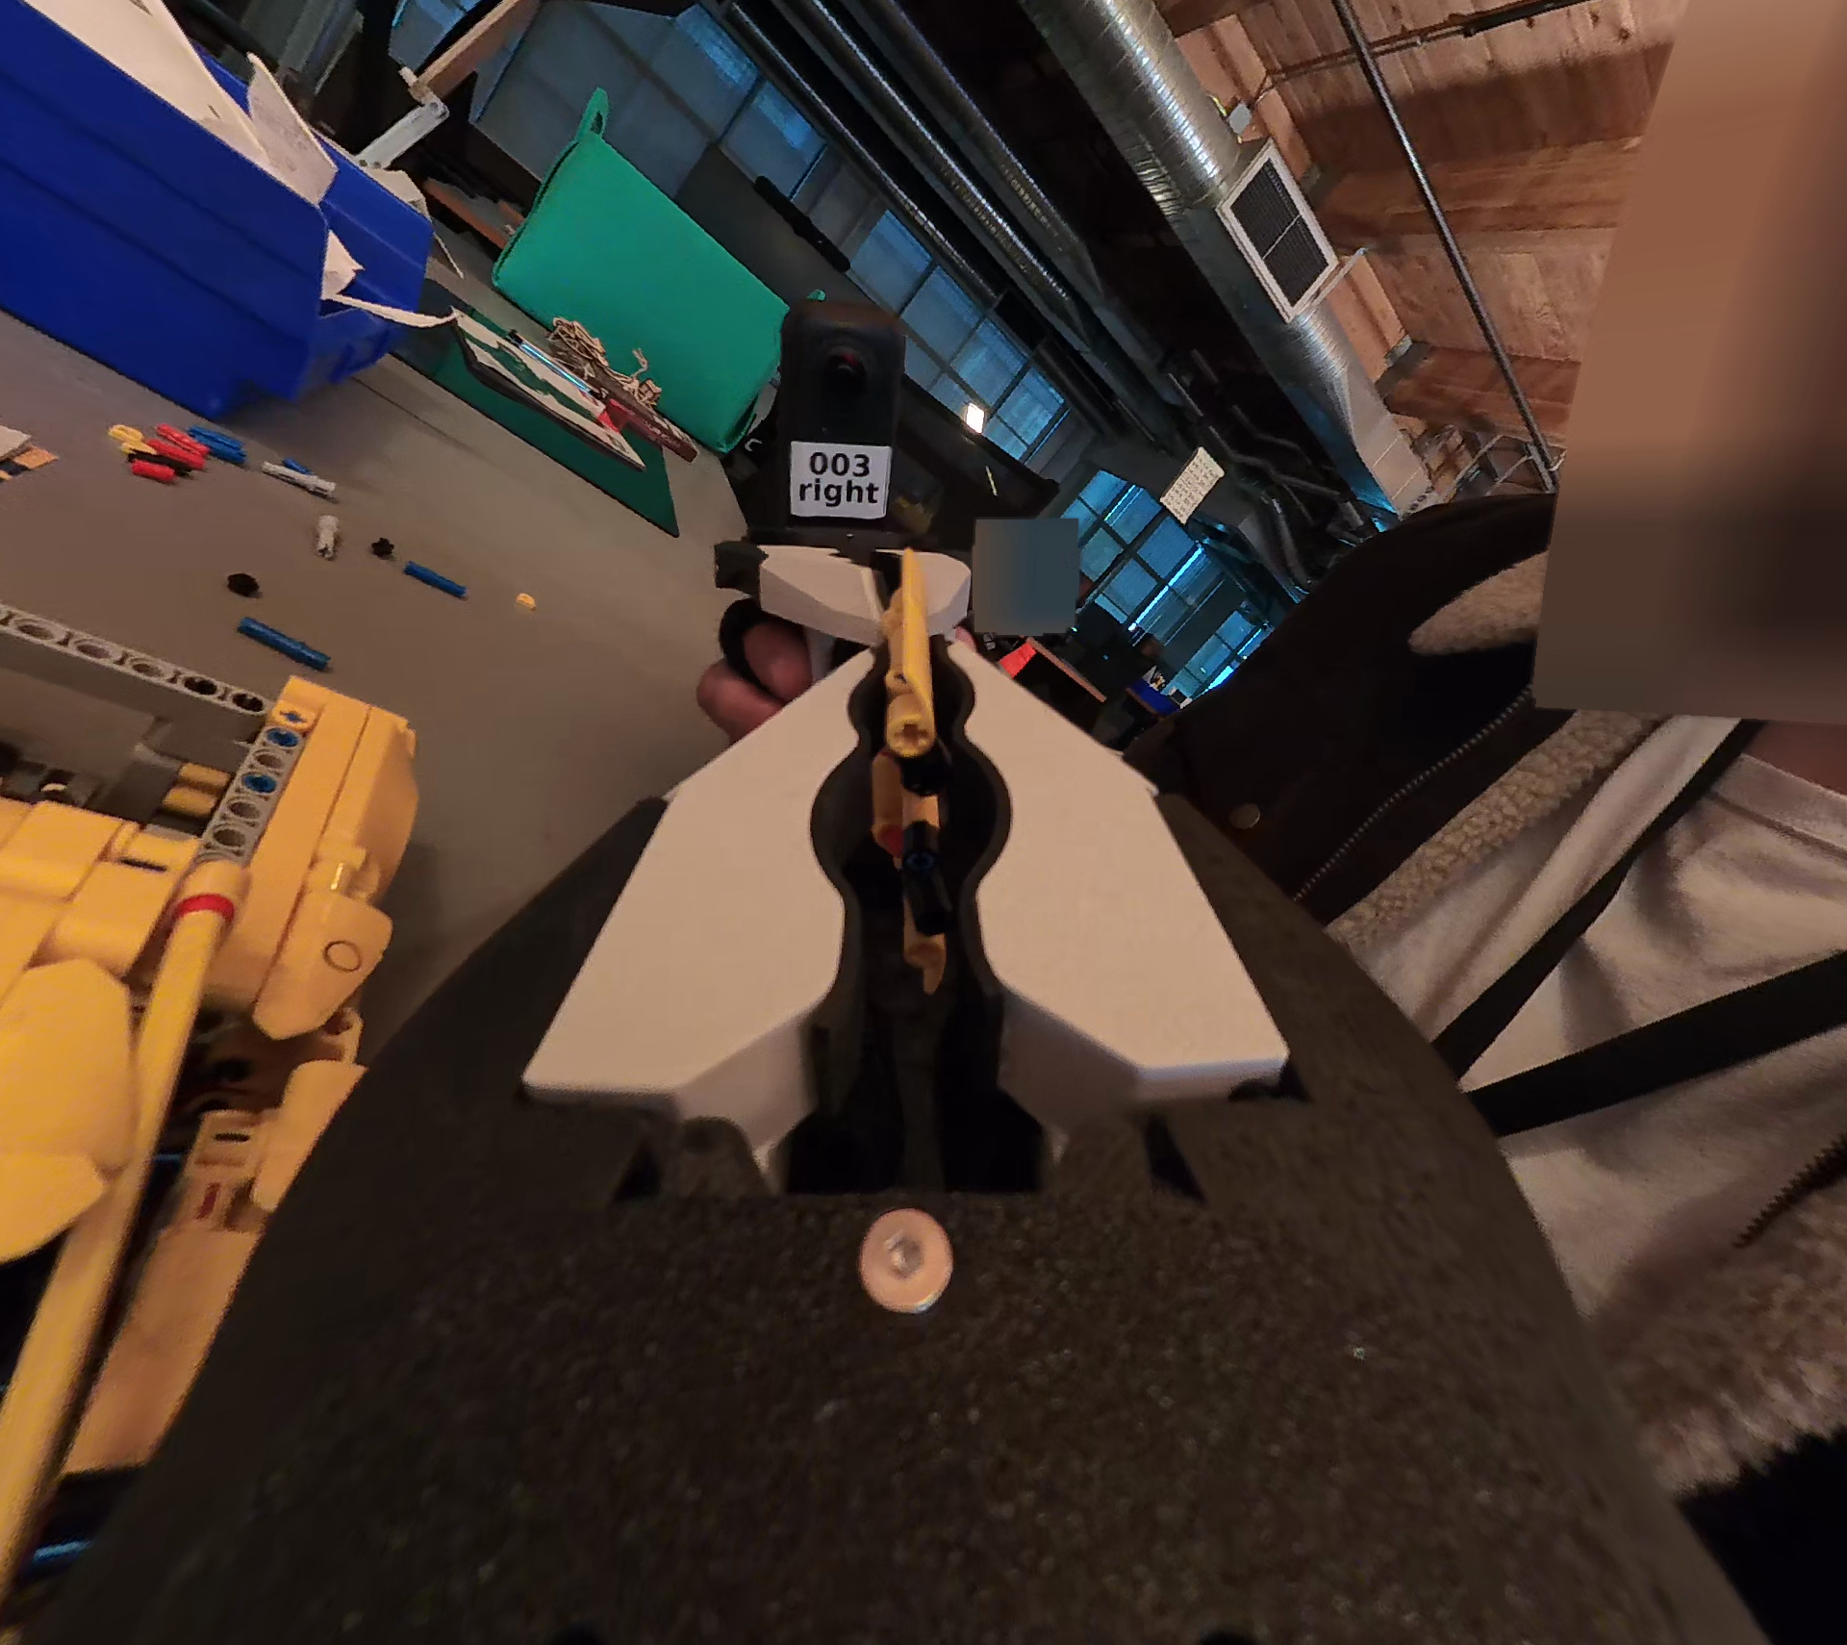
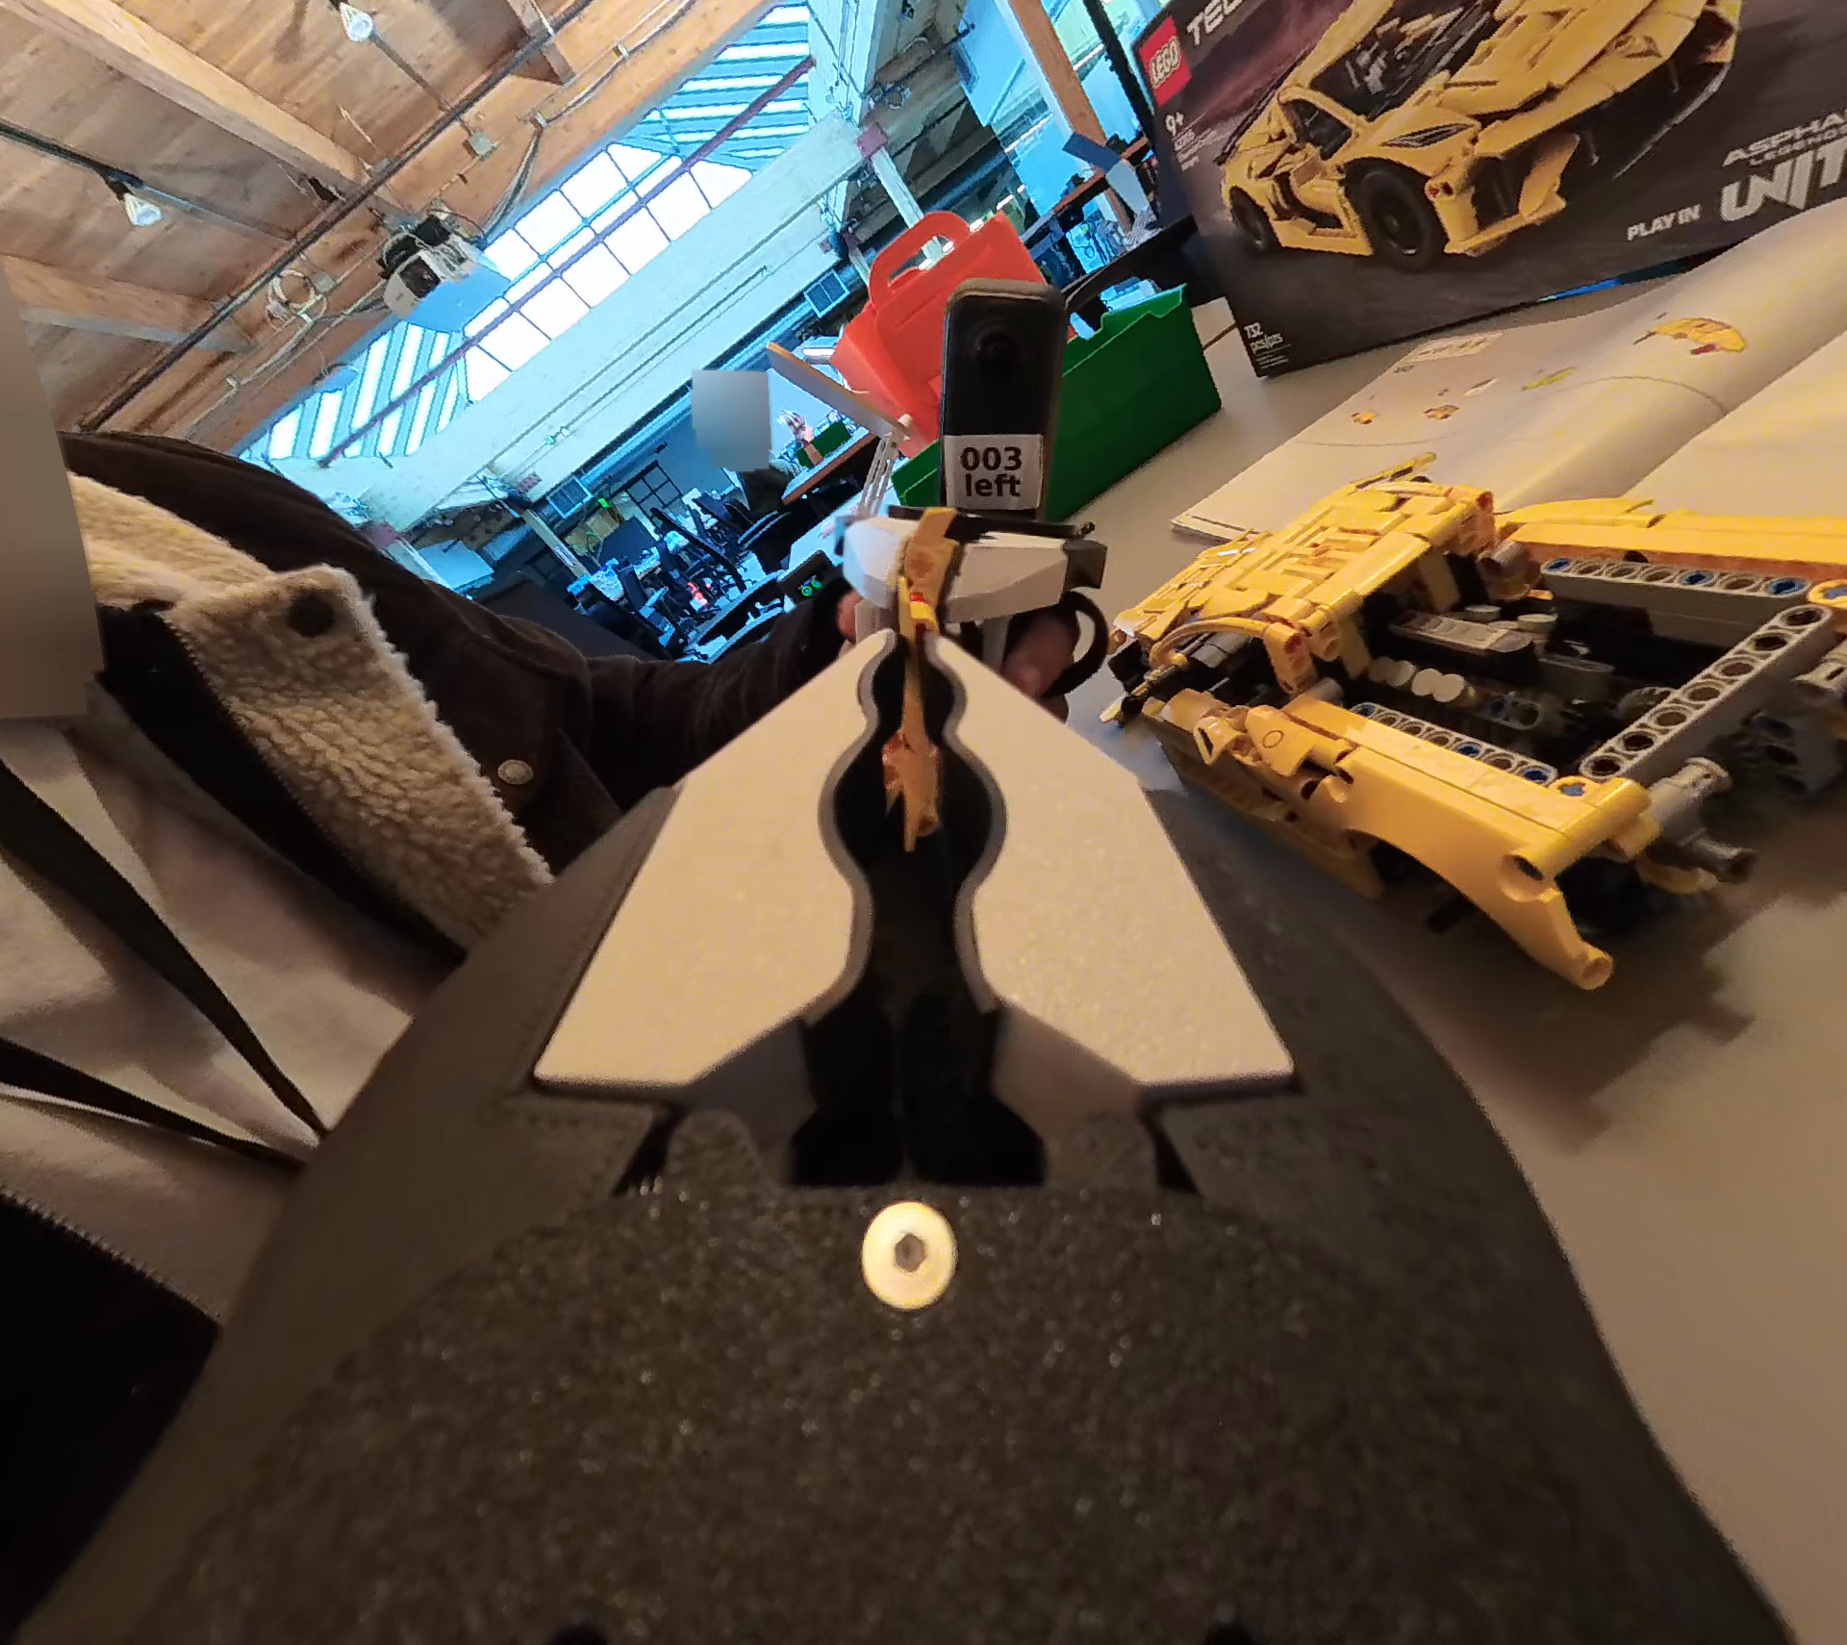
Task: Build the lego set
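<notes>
The left gripper (image 1: 905,668) is clenched on one end of a small yellow sub-assembly (image 1: 908,757), a slim run of yellow Technic pieces with black and blue pins along it. The sub-assembly's long axis lies straight along the gripper's fingers and points at the right gripper (image 1: 900,598), which faces it nose to nose and clamps the far end. Both tools therefore hold the same part in the air between them, raised off the grey table (image 1: 500,698); neither is nearer than the other.

From the right wrist view the same yellow sub-assembly (image 2: 915,757) runs from the right gripper (image 2: 912,658) across to the left gripper (image 2: 924,578), pinched narrowly by both.

The half-built yellow car (image 2: 1399,698) lies on the table to the right of the held part in this view, well below it, with its grey perforated beams and open frame turned up. I judge the coming move turns on keeping the two grippers in line on that shared axis while the pieces are pressed together or one end is let go. Behind the car lie the open instruction booklet (image 2: 1499,418) and the set's box (image 2: 1499,98). Loose pins (image 1: 180,448) lie scattered on the table farther off.
</notes>
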`<state>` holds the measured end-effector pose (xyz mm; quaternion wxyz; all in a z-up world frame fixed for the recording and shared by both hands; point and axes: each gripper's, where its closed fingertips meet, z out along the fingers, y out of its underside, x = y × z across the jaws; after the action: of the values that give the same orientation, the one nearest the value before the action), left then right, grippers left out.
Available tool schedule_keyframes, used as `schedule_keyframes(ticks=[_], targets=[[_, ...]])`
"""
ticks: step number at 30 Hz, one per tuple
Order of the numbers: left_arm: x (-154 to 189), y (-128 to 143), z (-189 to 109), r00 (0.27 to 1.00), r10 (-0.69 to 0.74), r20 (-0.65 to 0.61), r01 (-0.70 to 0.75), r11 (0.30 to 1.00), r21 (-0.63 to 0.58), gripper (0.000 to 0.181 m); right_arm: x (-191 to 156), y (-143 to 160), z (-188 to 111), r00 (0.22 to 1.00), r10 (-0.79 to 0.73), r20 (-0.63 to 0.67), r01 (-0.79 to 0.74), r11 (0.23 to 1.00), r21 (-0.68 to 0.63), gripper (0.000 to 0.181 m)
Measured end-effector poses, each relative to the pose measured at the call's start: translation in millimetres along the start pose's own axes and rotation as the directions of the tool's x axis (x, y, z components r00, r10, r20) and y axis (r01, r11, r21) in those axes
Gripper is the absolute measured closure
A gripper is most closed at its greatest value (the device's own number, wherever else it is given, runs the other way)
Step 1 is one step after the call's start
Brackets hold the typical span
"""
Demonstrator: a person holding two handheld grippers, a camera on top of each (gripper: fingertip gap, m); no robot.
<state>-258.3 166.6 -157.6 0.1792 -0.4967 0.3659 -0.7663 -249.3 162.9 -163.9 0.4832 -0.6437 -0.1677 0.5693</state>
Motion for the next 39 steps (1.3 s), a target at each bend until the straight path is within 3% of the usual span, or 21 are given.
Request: schedule_keyframes(ticks=[11, 32, 39], targets=[[-8, 7, -2, 0.994, 0.087, 0.067, -0.081, 0.993, -0.08, 0.175, 8, 2, -8, 0.994, -0.05, -0.095, 0.041, 0.995, -0.095, 0.18], [-7, 20, 1, 0.995, 0.093, 0.049, -0.084, 0.985, -0.149, 0.175, 0, 10, -6, 0.999, -0.016, -0.035, 0.011, 0.991, -0.135, 0.181], [-9, 27, 0, 0.983, 0.164, 0.077, -0.145, 0.967, -0.211, 0.175, 1, 18, -7, 0.998, 0.069, -0.001, -0.068, 0.984, -0.163, 0.181]])
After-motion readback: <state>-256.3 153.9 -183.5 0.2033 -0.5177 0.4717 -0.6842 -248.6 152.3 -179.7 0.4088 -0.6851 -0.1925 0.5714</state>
